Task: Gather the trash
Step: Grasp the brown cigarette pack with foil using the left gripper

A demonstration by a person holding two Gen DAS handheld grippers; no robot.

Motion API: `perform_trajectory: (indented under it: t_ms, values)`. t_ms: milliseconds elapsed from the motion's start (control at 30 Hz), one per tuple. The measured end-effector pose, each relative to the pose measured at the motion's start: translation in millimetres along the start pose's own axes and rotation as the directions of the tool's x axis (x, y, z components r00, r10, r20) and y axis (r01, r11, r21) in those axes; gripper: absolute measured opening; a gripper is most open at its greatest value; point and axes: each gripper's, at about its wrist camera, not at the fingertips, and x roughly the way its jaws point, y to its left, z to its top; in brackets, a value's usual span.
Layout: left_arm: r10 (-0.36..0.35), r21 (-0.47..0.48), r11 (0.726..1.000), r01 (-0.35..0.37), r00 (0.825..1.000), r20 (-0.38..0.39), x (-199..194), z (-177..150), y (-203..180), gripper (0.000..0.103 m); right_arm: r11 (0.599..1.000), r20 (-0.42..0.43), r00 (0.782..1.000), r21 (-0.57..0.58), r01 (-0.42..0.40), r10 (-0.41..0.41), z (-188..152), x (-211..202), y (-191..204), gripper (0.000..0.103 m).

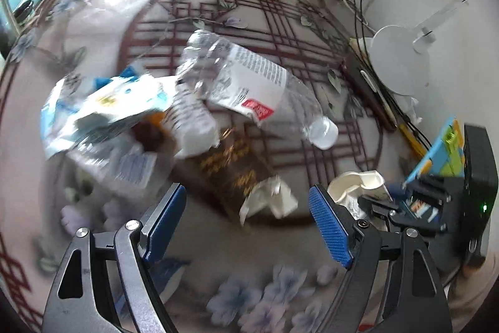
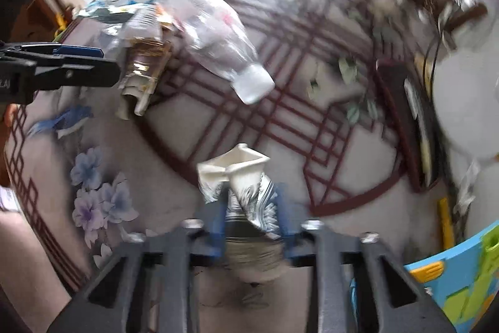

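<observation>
A heap of trash lies on the flower-patterned tabletop [image 1: 218, 255]: a crushed clear plastic bottle [image 1: 249, 80] with a white cap, a blue-and-white wrapper [image 1: 109, 102], a brown-and-gold packet [image 1: 237, 170] and a torn white scrap [image 1: 271, 202]. My left gripper [image 1: 246, 208] hangs open just over the packet and scrap, with nothing between its blue pads. The right gripper [image 2: 251, 208] is shut on a crumpled white-and-blue paper cup [image 2: 237, 177], near the table's right side. The bottle [image 2: 215, 36] and the left gripper [image 2: 78, 64] show in the right wrist view.
A white round lamp base [image 1: 399, 61], cables, a black box [image 1: 477, 177] with a green light and a blue-green toy board [image 2: 461, 280] crowd the table's right edge. A dark flat bar [image 2: 402, 120] lies along that side. Chairs stand behind the table.
</observation>
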Motion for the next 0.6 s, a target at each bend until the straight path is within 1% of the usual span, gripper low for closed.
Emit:
perform_trajectory:
  t_ms: [67, 167, 233, 267, 300, 400, 467, 600]
  values:
    - [0.012, 0.014, 1.000, -0.012, 1.000, -0.015, 11, 5, -5, 0.081, 0.998, 0.029, 0.999, 0.048, -0.033, 0.031, -3, -4, -5, 0.010]
    - [0.013, 0.001, 1.000, -0.013, 0.998, -0.054, 27, 8, -7, 0.080, 0.994, 0.059, 0.998, 0.104, -0.021, 0.015, -9, -11, -11, 0.010]
    - [0.002, -0.026, 1.000, -0.003, 0.997, -0.074, 32, 8, -3, 0.072, 0.989, 0.087, 0.996, 0.147, -0.017, 0.004, -12, -19, -13, 0.010]
    - [-0.001, -0.034, 0.999, -0.002, 0.997, -0.081, 34, 7, -1, 0.063, 0.985, 0.101, 0.995, 0.172, -0.009, -0.008, -15, -24, -13, 0.010]
    - [0.002, -0.028, 1.000, -0.004, 0.998, -0.068, 33, 6, -1, 0.058, 0.982, 0.109, 0.994, 0.189, -0.002, -0.019, -19, -28, -12, 0.010]
    - [0.001, -0.011, 1.000, -0.002, 0.997, -0.082, 32, 4, -2, 0.051, 0.965, 0.161, 0.987, 0.263, -0.015, -0.029, -21, -43, -15, 0.010]
    - [-0.010, -0.014, 1.000, 0.009, 0.996, -0.084, 29, 1, 1, 0.048, 0.952, 0.198, 0.980, 0.304, -0.039, -0.023, -19, -53, -16, 0.010]
    - [-0.013, 0.002, 1.000, 0.013, 0.998, -0.067, 11, -9, 6, 0.048, 0.931, 0.271, 0.963, 0.349, -0.106, 0.008, -10, -67, -11, 0.010]
